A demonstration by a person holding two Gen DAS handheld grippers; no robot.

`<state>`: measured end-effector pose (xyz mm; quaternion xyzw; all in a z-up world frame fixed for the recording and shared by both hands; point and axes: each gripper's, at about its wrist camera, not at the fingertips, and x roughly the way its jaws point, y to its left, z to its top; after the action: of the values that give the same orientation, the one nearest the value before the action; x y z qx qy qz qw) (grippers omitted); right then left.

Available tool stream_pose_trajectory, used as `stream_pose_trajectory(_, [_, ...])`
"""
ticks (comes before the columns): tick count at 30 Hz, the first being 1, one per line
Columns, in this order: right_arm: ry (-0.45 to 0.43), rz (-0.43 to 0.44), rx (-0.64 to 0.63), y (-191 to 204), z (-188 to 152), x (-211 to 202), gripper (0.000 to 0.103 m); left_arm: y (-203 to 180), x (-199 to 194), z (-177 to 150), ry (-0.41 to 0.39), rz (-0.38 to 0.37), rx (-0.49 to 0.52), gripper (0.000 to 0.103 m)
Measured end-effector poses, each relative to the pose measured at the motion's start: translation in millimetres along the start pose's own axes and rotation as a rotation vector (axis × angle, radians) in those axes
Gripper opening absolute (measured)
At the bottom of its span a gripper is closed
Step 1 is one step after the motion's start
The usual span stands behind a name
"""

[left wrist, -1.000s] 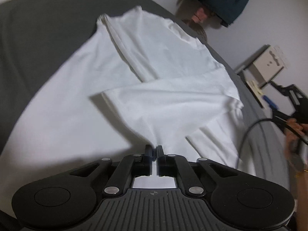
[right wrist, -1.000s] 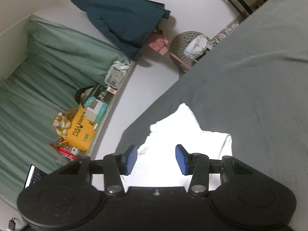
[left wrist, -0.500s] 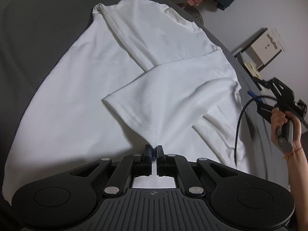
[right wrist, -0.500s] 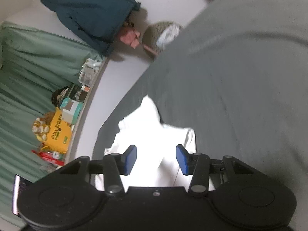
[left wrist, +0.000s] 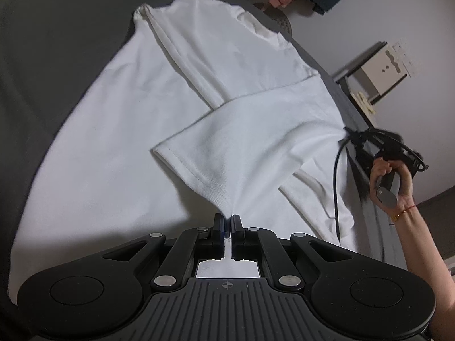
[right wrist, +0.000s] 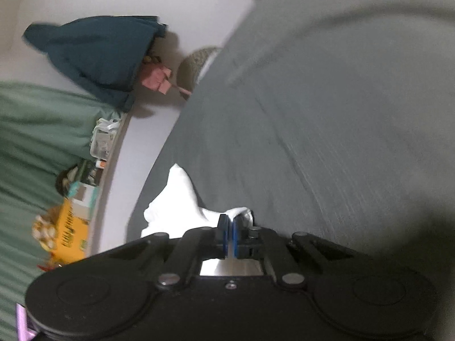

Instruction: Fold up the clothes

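White shirt [left wrist: 176,113] on the grey bed [left wrist: 51,42]; our left hand-held gripper [left wrist: 227,228] pinches its sleeve hem; our right hand-held gripper [right wrist: 230,234] is clamped on shirt fabric.

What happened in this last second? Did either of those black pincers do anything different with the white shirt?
The right gripper, open a second ago, has moved down to the white shirt and shut on its edge. The left gripper stayed shut on the sleeve hem, carrying it further across the shirt. The grey bed cover is unchanged.
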<state>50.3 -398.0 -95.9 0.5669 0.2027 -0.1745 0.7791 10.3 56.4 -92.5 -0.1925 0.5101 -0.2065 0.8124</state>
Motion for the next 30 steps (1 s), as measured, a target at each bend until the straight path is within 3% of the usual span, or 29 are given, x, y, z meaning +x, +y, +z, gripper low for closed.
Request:
stream_pose_trajectory(5, [0.022,-0.042,-0.021,2.2,-1.4,5.2,0.006,3.7,5.2,0.6,-0.006,0.009,-0.047,0.003])
stream_pose_trajectory(7, [0.022,-0.04,-0.015,5.2,2.2,2.6,0.014,6.5,4.5,3.8,0.014,-0.004,-0.076,0.007])
stream_pose_trajectory(8, [0.007,-0.049,-0.015,8.2,3.9,-1.0,0.032,6.4,2.1,5.9,0.021,0.009,-0.07,0.016])
stream_pose_trajectory(9, [-0.026,-0.065,-0.016,12.4,5.2,-6.6,0.045,6.1,-0.6,8.1,0.026,0.024,-0.062,0.041])
stream_pose_trajectory(10, [-0.058,-0.073,-0.027,17.0,6.8,-12.2,0.046,5.3,-5.1,11.0,0.017,0.044,-0.047,0.06])
stream_pose_trajectory(11, [-0.077,-0.071,-0.051,22.8,9.0,-17.1,0.046,4.6,-11.0,14.3,-0.007,0.059,-0.037,0.094])
stream_pose_trajectory(12, [-0.086,-0.063,-0.074,28.3,10.9,-19.3,0.046,4.4,-17.0,16.6,-0.041,0.065,-0.035,0.103])
stream_pose_trajectory(14, [-0.083,-0.046,-0.131,40.5,14.0,-24.3,0.046,3.3,-28.2,23.6,-0.128,0.051,-0.035,0.103])
stream_pose_trajectory(16, [-0.024,0.0,-0.217,55.0,13.0,-26.0,0.046,1.8,-29.7,30.7,-0.173,0.009,-0.026,0.103])
stream_pose_trajectory(18, [0.1,0.066,-0.318,71.1,4.7,-23.6,0.046,-1.5,-24.9,37.2,-0.193,-0.011,0.005,0.103])
stream_pose_trajectory(20, [0.273,0.126,-0.48,92.1,-15.7,-17.0,0.046,-8.7,-13.1,40.1,-0.193,-0.025,0.059,0.103])
stream_pose_trajectory(24, [0.407,0.201,-0.848,126.5,-89.5,-13.4,0.046,-23.7,11.9,45.0,-0.183,-0.044,0.174,0.103])
stream_pose_trajectory(27, [0.485,0.154,-1.071,133.0,-144.7,-0.4,0.046,-31.5,30.2,41.4,-0.141,0.019,0.26,0.103])
stream_pose_trajectory(30, [0.547,0.028,-1.319,126.9,-190.3,6.6,0.049,-34.6,40.8,34.2,-0.114,0.152,0.36,0.103])
